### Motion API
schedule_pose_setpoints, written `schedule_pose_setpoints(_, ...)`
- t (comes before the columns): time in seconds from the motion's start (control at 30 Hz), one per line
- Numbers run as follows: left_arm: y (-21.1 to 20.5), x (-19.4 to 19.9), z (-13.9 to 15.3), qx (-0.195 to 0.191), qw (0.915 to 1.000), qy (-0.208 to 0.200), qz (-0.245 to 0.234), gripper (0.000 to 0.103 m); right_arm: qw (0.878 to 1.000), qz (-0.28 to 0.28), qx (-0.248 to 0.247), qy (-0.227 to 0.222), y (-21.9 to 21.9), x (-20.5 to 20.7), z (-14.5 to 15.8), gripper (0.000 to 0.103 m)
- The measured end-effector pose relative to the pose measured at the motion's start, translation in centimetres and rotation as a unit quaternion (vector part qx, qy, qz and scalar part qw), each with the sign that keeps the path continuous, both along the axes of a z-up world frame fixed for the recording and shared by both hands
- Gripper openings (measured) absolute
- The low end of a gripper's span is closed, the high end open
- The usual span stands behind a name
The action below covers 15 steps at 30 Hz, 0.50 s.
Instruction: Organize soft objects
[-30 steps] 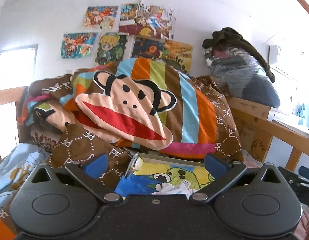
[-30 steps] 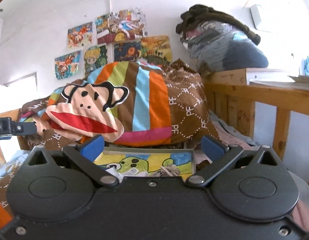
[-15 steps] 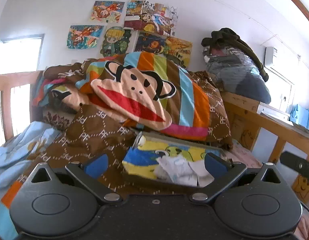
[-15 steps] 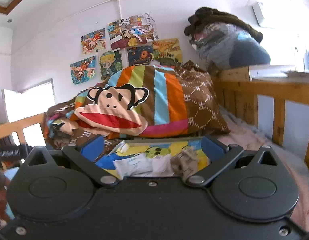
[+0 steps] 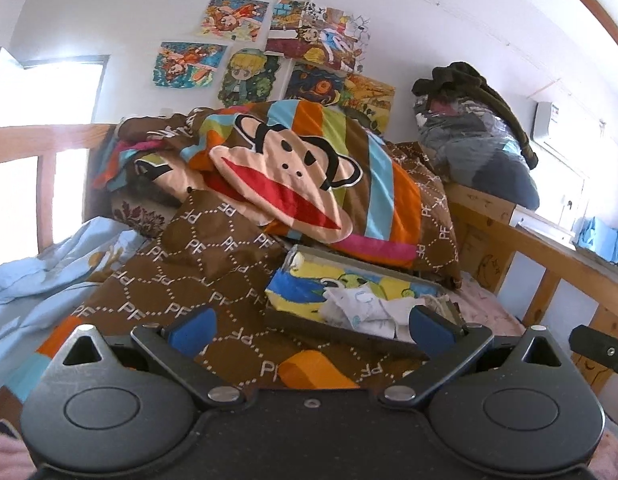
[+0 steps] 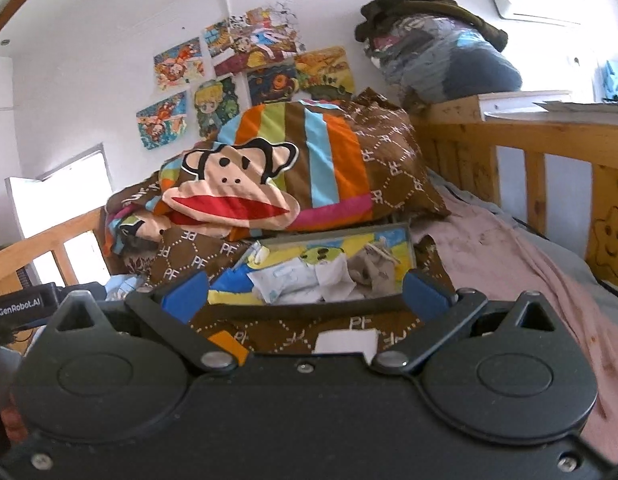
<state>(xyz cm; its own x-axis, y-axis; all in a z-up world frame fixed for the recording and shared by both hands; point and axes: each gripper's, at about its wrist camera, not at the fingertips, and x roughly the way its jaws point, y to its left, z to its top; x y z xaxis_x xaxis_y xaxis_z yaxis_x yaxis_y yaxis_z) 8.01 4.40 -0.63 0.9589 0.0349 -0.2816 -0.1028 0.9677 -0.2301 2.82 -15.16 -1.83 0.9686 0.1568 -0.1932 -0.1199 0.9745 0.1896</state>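
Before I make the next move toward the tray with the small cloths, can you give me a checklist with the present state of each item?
1. Left claw open and empty: ok.
2. Right claw open and empty: ok.
3. Tray in view of both cameras, lying on the brown quilt: ok.
4. Small cloths, the white cloth and the beige cloth, inside the tray: ok.
5. Tray sitting level: not ok, it looks tilted on the rumpled quilt.
6. Monkey pillow clear of the tray: cannot tell, its lower edge hangs close over the far rim.
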Motion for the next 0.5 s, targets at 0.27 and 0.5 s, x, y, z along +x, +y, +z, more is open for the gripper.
schedule_pose_setpoints(0.27,-2.1,-1.6,-1.0,0.035,0.9987,0.037,-0.007,0.102,0.997,-0.037,-0.021,0.066,1.4,-0.5,-0.4,0.103)
schedule_pose_setpoints(0.5,-3.0,-1.5,-1.3,0.054,0.9977,0.037,-0.019,0.102,0.991,-0.051,-0.073,0.102,3.5,0.0,-0.9,0.103)
